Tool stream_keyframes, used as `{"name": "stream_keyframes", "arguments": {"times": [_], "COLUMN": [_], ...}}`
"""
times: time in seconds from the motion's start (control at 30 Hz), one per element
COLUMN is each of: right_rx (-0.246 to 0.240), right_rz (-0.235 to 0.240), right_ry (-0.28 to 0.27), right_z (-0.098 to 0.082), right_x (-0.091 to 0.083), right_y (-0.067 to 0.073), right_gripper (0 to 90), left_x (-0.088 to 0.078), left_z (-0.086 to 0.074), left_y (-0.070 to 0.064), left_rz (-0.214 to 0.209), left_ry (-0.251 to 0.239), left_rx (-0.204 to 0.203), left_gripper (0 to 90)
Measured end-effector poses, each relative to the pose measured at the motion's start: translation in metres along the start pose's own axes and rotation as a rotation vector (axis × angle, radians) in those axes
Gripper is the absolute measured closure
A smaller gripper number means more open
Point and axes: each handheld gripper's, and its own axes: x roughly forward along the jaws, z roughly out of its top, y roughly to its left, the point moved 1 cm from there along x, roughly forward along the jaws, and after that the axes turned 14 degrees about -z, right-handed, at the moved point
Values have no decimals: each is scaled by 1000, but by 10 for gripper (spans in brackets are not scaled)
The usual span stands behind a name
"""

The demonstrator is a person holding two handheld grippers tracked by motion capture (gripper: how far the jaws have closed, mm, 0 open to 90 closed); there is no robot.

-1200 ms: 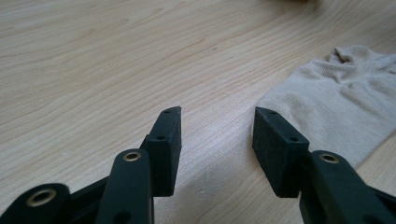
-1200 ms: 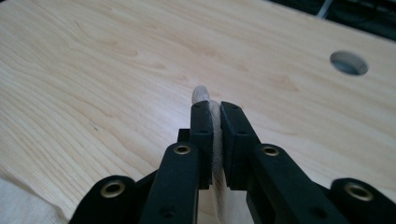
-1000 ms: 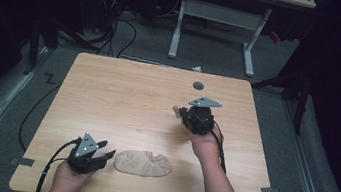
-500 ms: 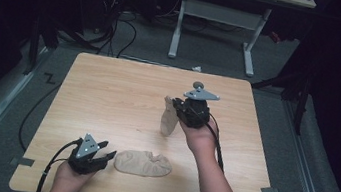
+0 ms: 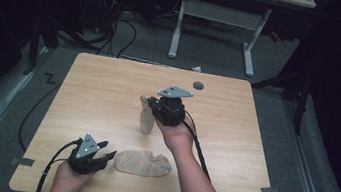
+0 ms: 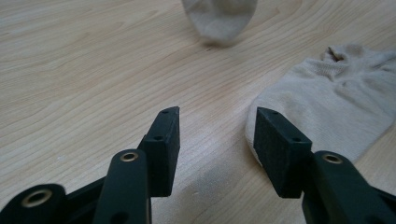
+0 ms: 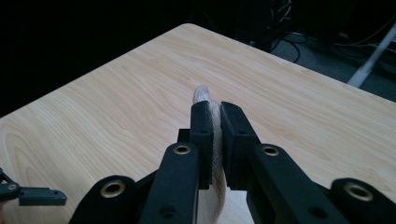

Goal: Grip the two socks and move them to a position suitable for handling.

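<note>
A beige sock hangs toe-down over the middle of the wooden table, its top pinched in my right gripper, which is shut on it. In the right gripper view the sock sticks up between the closed jaws of the right gripper. A second beige sock lies flat near the front edge. My left gripper rests just left of it, open. In the left gripper view the left gripper stands empty, the flat sock by the right jaw and the hanging sock farther off.
A round dark hole sits in the tabletop near its far edge. Beyond the table stand white desk legs and cables on the floor. Grey tape marks lie by the front corners.
My right gripper has moved left across the table, carrying the sock, which now hangs free over the middle. The left gripper and the flat sock have stayed put.
</note>
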Motion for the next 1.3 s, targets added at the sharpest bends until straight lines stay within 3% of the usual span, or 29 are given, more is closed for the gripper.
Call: {"name": "stream_keyframes", "arguments": {"times": [0.1, 0.3, 0.6, 0.87, 1.2, 1.3], "right_rx": [6, -2, 70, 129, 188, 177], "right_rz": [20, -2, -68, -132, -173, -180], "right_ry": [1, 14, 71, 130, 207, 225], "right_z": [1, -4, -32, -69, -116, -124], "right_x": [5, 12, 18, 20, 22, 23], "right_y": [6, 6, -24, -53, -75, -77], "right_gripper": [846, 845, 839, 831, 800, 788], "left_x": [0, 0, 3, 2, 4, 5], "left_z": [0, 0, -1, 0, -1, -1], "left_y": [0, 0, -1, 0, 0, 0], "left_rz": [-1, -2, -7, -14, -32, -20], "left_ry": [-1, 2, 22, 7, 8, 13], "left_rx": [-3, 2, 11, -4, -32, -23], "left_gripper": [512, 512, 501, 504, 503, 501]}}
